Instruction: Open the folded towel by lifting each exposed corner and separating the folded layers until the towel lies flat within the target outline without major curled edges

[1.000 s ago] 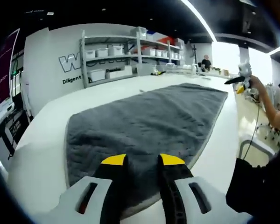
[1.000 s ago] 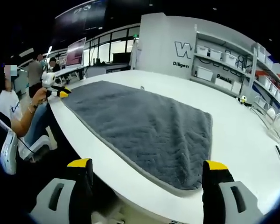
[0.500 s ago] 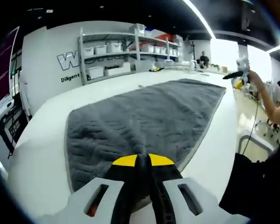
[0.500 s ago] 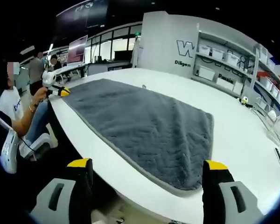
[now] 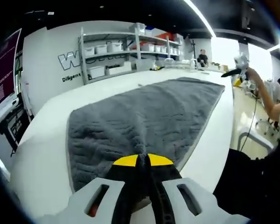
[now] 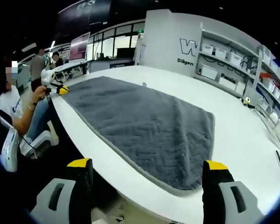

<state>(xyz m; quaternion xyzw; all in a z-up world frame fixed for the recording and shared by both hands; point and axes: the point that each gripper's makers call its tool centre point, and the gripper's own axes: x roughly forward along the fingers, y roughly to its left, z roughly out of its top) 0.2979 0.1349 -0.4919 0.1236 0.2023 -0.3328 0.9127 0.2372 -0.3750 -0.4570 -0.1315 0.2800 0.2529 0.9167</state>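
Towel [image 5: 144, 116] edge in left hand-held gripper [image 5: 142, 161]

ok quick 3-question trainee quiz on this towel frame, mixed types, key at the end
1. True or false: the left gripper is shut on the grey towel.
2. How do the right gripper's jaws stand? A) wide apart, holding nothing B) clamped on the towel C) gripping a bin
3. Fill in: the towel lies on a white ____.

Key: 1 true; 2 A; 3 table.
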